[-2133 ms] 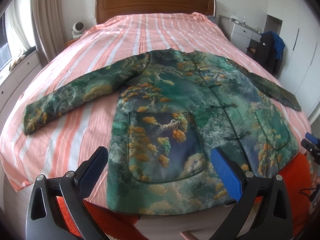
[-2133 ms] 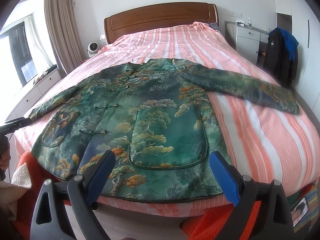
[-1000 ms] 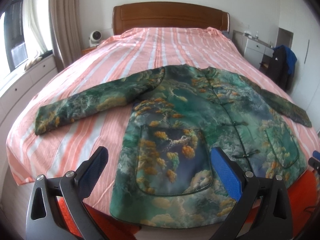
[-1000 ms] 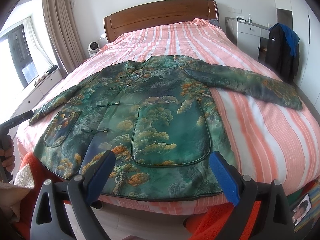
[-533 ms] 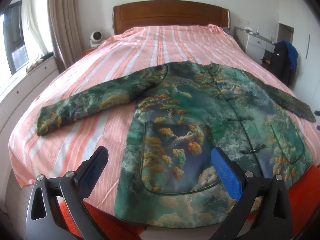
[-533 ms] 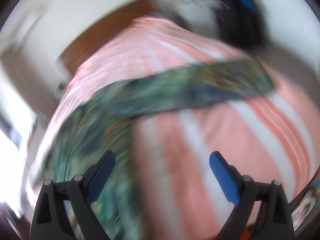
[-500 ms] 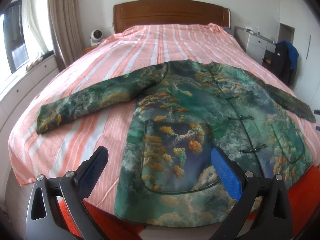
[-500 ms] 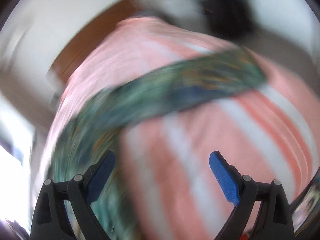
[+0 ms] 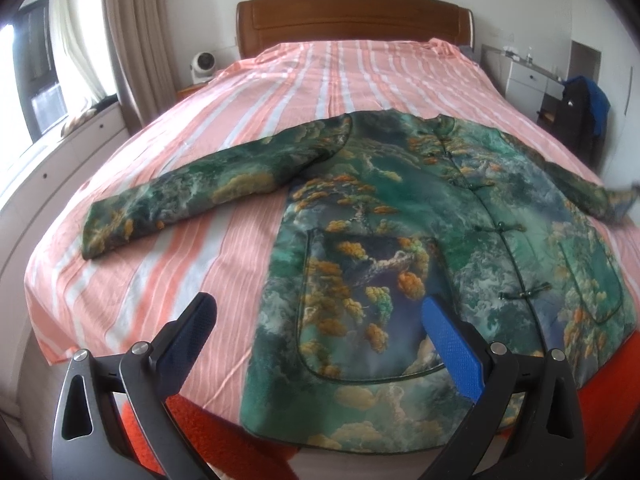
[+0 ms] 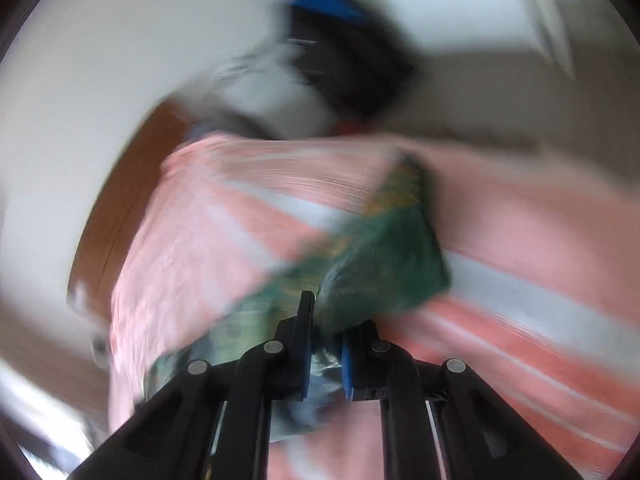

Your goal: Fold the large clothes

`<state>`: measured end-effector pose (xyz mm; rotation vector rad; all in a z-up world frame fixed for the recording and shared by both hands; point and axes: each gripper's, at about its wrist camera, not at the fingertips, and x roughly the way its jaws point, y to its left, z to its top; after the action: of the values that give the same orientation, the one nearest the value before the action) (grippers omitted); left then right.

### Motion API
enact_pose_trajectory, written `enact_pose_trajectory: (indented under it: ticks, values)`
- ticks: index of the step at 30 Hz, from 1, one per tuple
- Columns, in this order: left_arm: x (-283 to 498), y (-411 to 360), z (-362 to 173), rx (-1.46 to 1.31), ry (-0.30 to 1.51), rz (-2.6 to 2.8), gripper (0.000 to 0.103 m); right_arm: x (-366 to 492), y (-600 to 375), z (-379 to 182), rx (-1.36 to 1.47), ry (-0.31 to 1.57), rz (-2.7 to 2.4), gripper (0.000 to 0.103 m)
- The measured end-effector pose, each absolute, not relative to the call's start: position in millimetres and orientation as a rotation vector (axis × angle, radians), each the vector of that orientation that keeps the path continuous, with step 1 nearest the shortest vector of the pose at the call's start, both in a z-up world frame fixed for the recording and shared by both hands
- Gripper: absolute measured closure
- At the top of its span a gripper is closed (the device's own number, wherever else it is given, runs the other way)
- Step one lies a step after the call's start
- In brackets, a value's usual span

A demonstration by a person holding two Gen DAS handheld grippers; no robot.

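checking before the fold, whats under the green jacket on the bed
The green jacket lies flat on the striped bedsheet; an orange blanket shows below its hem. Anything directly beneath the jacket is covered.

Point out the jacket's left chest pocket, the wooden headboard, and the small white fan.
pocket (image 9: 372,300), left wrist view, middle of the pocket panel
headboard (image 9: 352,20), left wrist view, centre of the wood panel
fan (image 9: 203,65), left wrist view, its round face

A wide bed (image 9: 168,216) with a pink-and-white striped cover fills the room. A green patterned jacket (image 9: 400,248) lies spread flat near its foot, one sleeve (image 9: 192,204) stretched sideways
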<state>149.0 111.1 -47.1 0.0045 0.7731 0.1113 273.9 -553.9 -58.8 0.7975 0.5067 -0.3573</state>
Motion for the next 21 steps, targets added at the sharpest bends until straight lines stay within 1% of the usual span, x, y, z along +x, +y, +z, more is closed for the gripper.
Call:
enact_pose_trajectory:
  ticks: [4, 6, 9, 11, 12, 13, 14, 15, 16, 17, 19, 21]
  values:
    - [155, 107, -52, -0.006, 0.79, 0.09, 0.001, 301, -431, 49, 0.511, 0.422, -0.069, 0.091]
    - [155, 106, -50, -0.02, 0.782, 0.082, 0.001, 313, -358, 81, 0.406, 0.406, 0.076, 0.091]
    - [148, 107, -44, -0.023, 0.76, 0.079, 0.001, 329, -246, 96, 0.262, 0.417, 0.239, 0.091]
    - [145, 109, -41, -0.026, 0.755, 0.087, 0.001, 343, -171, 82, 0.165, 0.445, 0.303, 0.091]
    - [144, 111, -41, -0.033, 0.757, 0.088, 0.001, 348, -151, 73, 0.144, 0.457, 0.308, 0.089]
    - [143, 113, -40, -0.038, 0.759, 0.089, 0.001, 354, -129, 59, 0.13, 0.477, 0.31, 0.078]
    - [142, 115, -39, -0.04, 0.761, 0.094, 0.001, 362, -108, 41, 0.126, 0.518, 0.328, 0.048]
    - [141, 117, -39, -0.039, 0.76, 0.101, 0.001, 369, -96, 26, 0.131, 0.57, 0.353, 0.03]
    - [140, 118, -38, -0.037, 0.759, 0.107, 0.001, 373, -86, 9, 0.152, 0.628, 0.372, 0.017]
    - [140, 120, -38, -0.036, 0.756, 0.112, 0.001, 371, -76, -8, 0.19, 0.667, 0.378, 0.018]
    - [140, 124, -37, -0.04, 0.751, 0.125, 0.001, 357, -68, -25, 0.223, 0.709, 0.388, 0.017]
    - [143, 127, -39, -0.053, 0.753, 0.131, 0.001, 333, -69, -34, 0.22, 0.729, 0.413, 0.017]
